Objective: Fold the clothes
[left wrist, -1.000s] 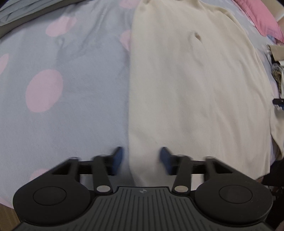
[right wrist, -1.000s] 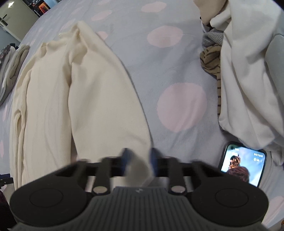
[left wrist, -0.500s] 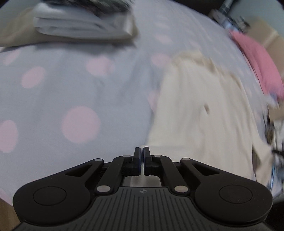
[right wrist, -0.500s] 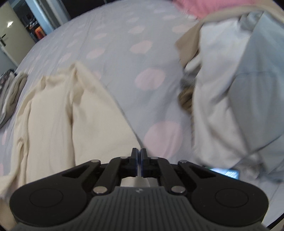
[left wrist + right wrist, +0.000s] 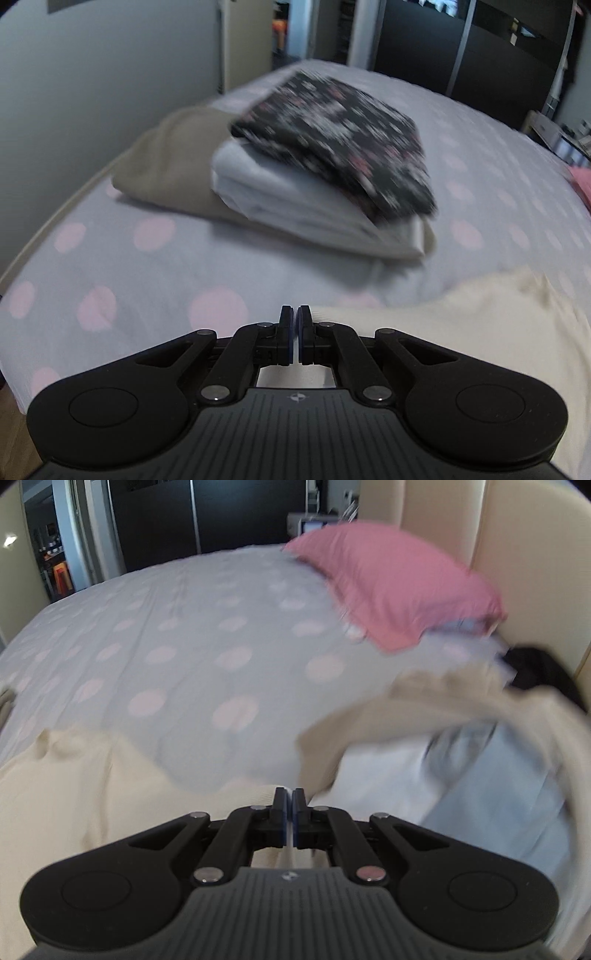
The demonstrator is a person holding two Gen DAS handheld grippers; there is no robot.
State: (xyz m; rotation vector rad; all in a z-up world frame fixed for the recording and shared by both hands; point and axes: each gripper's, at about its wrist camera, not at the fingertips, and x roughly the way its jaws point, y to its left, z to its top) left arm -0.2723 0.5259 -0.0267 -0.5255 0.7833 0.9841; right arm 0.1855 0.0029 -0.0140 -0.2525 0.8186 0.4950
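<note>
Gripping the cream garment (image 5: 480,332) at its near edge, the left gripper (image 5: 294,334) and right gripper (image 5: 289,818) are both pinched closed on fabric. It lies on the spotted bedsheet (image 5: 192,657), near a folded stack (image 5: 321,177) and an unfolded pile (image 5: 461,746).

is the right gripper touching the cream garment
Touching. The right wrist view shows the right gripper with jaws shut on a fold of the cream garment, cloth pinched between them.
</note>
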